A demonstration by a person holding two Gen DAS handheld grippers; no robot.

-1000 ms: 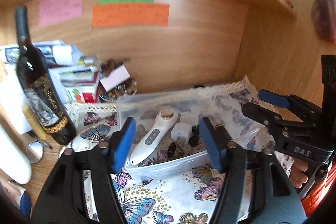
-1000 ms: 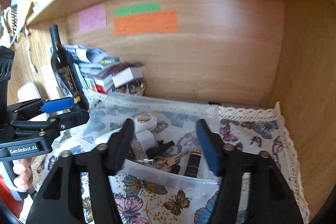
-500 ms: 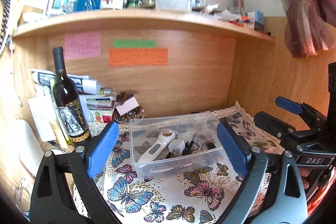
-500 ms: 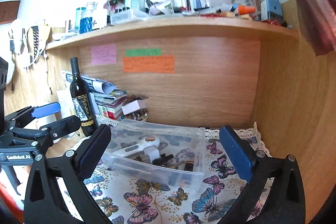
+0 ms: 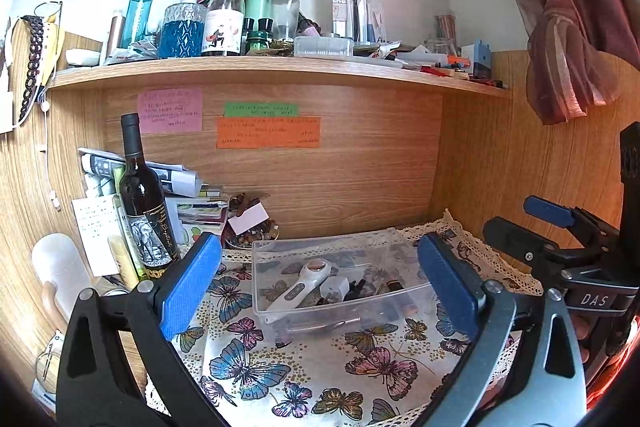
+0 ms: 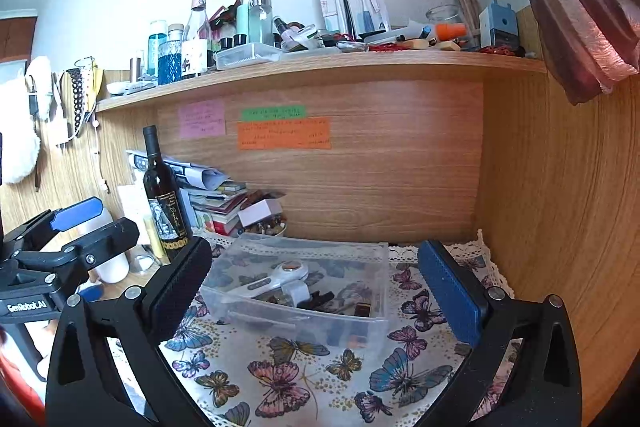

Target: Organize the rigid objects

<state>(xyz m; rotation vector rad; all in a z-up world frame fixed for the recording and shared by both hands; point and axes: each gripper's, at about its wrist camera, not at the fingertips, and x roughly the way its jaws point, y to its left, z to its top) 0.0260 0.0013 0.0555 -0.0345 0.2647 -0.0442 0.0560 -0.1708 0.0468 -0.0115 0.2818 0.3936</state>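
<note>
A clear plastic box (image 5: 280, 319) stands on the butterfly cloth (image 5: 304, 379) under the shelf. It holds a white handheld device (image 5: 300, 285), a small white cube (image 5: 334, 287) and several dark small items. The box also shows in the right wrist view (image 6: 360, 323), with the white device (image 6: 276, 277) inside. My left gripper (image 5: 320, 291) is open and empty, held back from the box. My right gripper (image 6: 316, 291) is open and empty, also back from the box. Each gripper shows at the edge of the other's view.
A dark wine bottle (image 5: 144, 203) stands left of the box beside a stack of papers and books (image 5: 188, 199) and a small bowl with a white card (image 5: 248, 227). The upper shelf (image 5: 280, 67) carries several bottles. Wooden walls close in the back and the right.
Both grippers have pulled back and up from the box and opened wide. The box, close between the fingers a second ago, now sits farther off, and the upper shelf has come into view.
</note>
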